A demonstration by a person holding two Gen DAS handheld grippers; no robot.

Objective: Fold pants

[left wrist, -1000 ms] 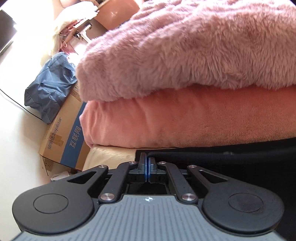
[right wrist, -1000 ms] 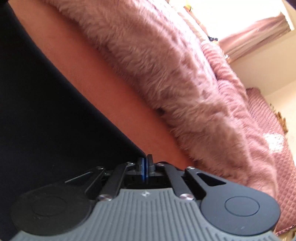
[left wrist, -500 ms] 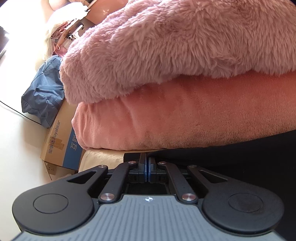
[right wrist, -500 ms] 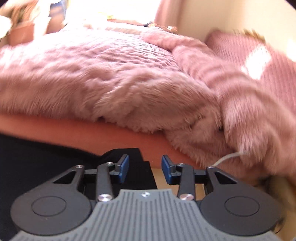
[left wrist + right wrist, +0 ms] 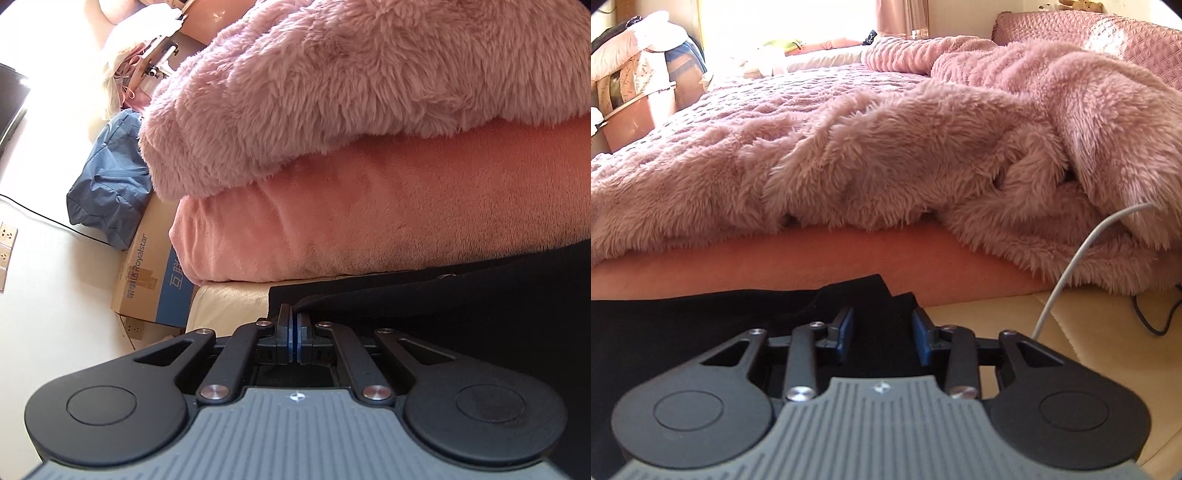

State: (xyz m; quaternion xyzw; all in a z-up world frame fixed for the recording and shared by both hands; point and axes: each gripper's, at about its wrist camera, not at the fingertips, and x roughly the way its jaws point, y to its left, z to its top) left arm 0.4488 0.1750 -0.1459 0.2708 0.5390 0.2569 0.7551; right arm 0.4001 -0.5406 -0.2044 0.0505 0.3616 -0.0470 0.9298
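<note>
The black pants (image 5: 461,306) lie flat on a cream surface at the foot of the bed. In the left wrist view my left gripper (image 5: 294,319) is shut, its blue pads pressed together at the pants' left edge; whether cloth is pinched between them is hidden. In the right wrist view my right gripper (image 5: 882,325) is open, its blue pads spread over the right end of the pants (image 5: 701,317), where two layered corners show. Nothing is held between its pads.
A fluffy pink blanket (image 5: 886,147) is heaped on a salmon sheet (image 5: 369,221) just behind the pants. A white cable (image 5: 1071,266) runs down at the right. A cardboard box (image 5: 147,284) and blue bag (image 5: 107,192) stand left of the bed.
My right gripper has opened and let go of the pants, and its view has swung level toward the bed. My left gripper stays shut and has shifted only slightly.
</note>
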